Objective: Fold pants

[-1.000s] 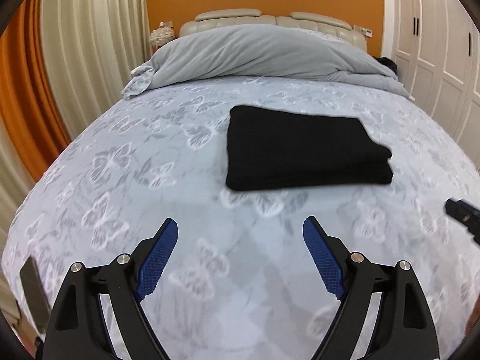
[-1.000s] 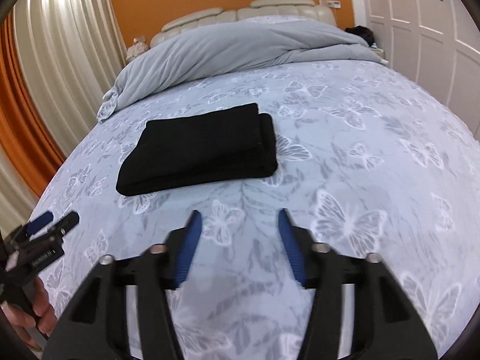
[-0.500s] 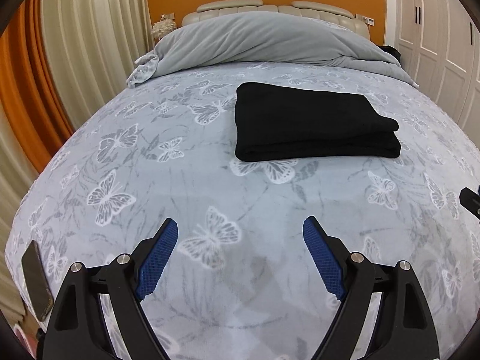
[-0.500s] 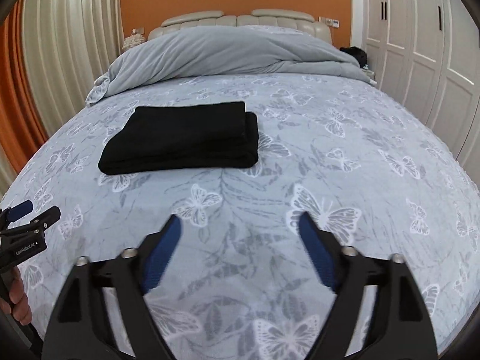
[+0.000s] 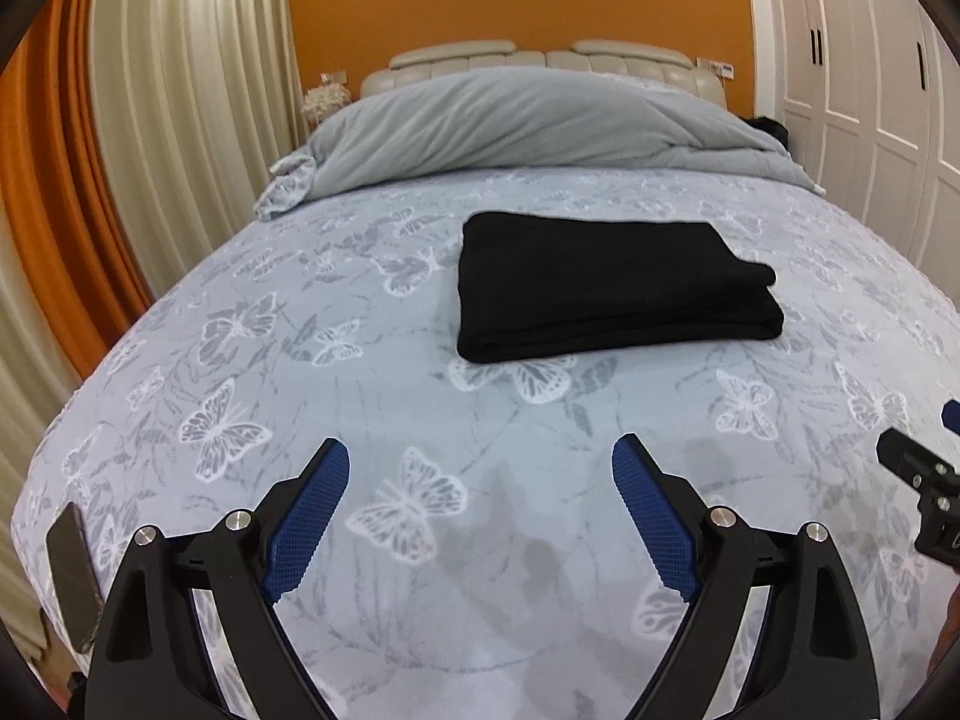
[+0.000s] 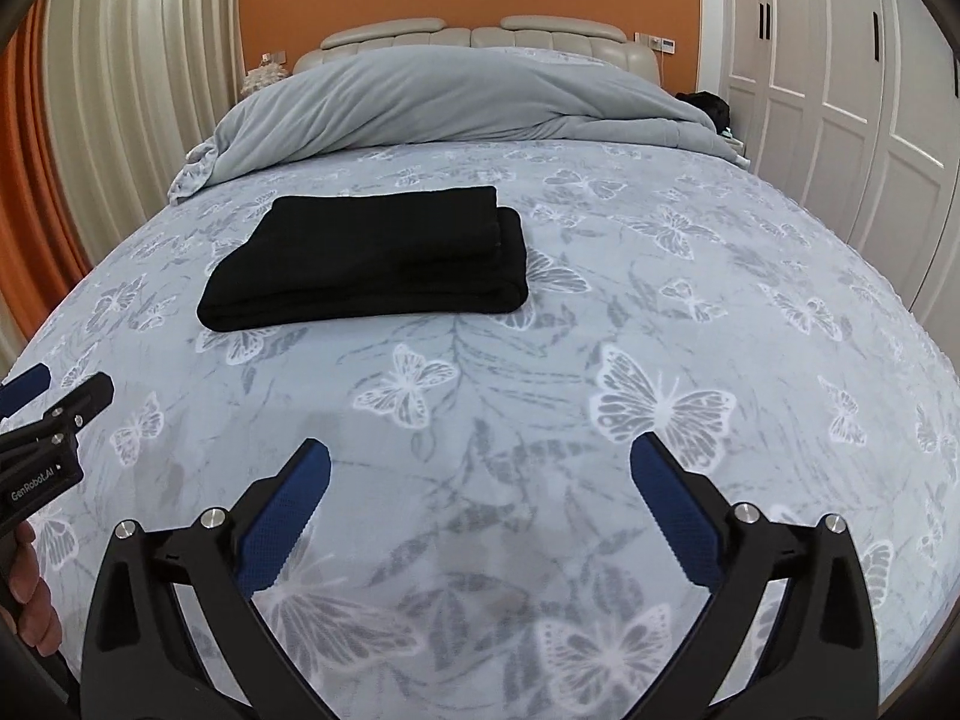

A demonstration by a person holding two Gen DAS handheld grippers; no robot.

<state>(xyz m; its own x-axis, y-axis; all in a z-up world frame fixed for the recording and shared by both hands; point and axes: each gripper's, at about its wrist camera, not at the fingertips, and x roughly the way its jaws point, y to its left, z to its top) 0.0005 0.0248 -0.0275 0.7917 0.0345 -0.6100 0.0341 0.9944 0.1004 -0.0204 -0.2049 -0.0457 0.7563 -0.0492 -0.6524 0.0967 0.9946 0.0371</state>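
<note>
1. The pants [image 5: 612,288] lie folded in a flat black rectangle on the bed [image 5: 420,396], near the middle, and nothing touches them. A wide strip of bare bed cover separates them from both grippers.
2. The left gripper [image 5: 480,468] hangs over the near part of the bed. Its jaws are opening and stand wide apart; between them there is only the cover.
3. The right gripper [image 6: 480,468] is beside it, also over the near part. Its jaws are opening too, very wide, with nothing between them.
4. On the left side of the bed, a dark phone [image 5: 72,576] lies close to the edge. To the right of the pants the cover is free up to the far edge.
5. The pants look soft and thick, in several layers. The fold on their right end is round, and the near edge is straight.
6. The cover is pale grey-blue with white butterflies and grey leaves, and it lies smooth. A plain grey duvet [image 5: 528,126] is heaped at the head of the bed, in front of a padded cream headboard [image 5: 540,57].
7. The finger pads [image 5: 306,516] are blue with a fine grid texture, on black arms with silver bolts.
8. The back wall [image 5: 336,12] is orange. Pleated cream curtains [image 5: 192,90] hang on the left, and white cupboard doors [image 5: 870,72] stand on the right.
</note>
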